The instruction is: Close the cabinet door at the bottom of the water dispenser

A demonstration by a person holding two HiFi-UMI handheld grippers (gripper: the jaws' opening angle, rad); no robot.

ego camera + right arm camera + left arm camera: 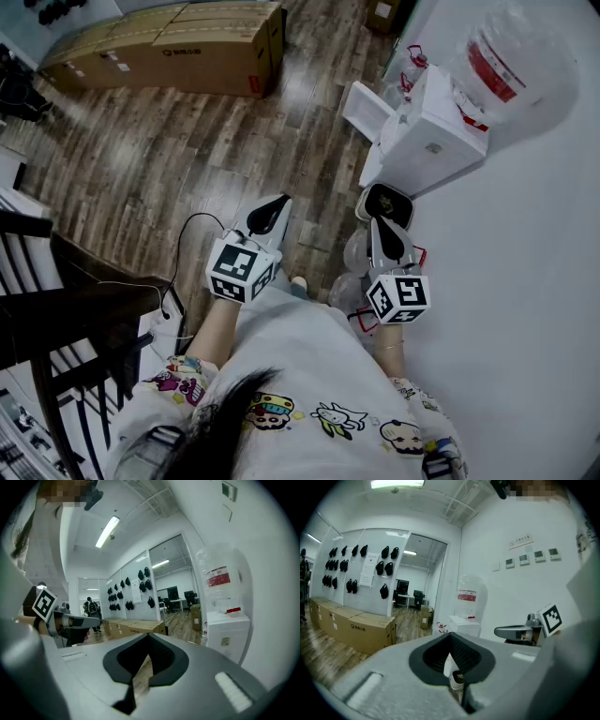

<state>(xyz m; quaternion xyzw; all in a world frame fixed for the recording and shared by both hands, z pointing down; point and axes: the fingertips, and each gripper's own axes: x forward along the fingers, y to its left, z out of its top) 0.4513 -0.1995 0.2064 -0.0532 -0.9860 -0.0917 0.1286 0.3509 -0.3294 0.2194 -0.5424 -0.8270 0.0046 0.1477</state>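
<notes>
The white water dispenser (pixel 431 131) stands against the wall at the upper right, a large bottle (pixel 511 56) on top. Its white bottom cabinet door (pixel 366 108) hangs open toward the wooden floor. Both grippers are held side by side short of it, with floor between them and the door. My left gripper (pixel 267 214) is shut with nothing in it, and my right gripper (pixel 387 239) is shut and empty as well. In the left gripper view the dispenser (pixel 465 620) shows ahead past the closed jaws. In the right gripper view the dispenser (pixel 229 634) stands at the right.
Long cardboard boxes (pixel 178 42) lie across the far floor. Empty clear water bottles (pixel 356 253) sit on the floor under my right gripper. A dark chair frame (pixel 75 309) and a thin cable (pixel 192 225) are at the left. The white wall (pixel 534 281) runs along the right.
</notes>
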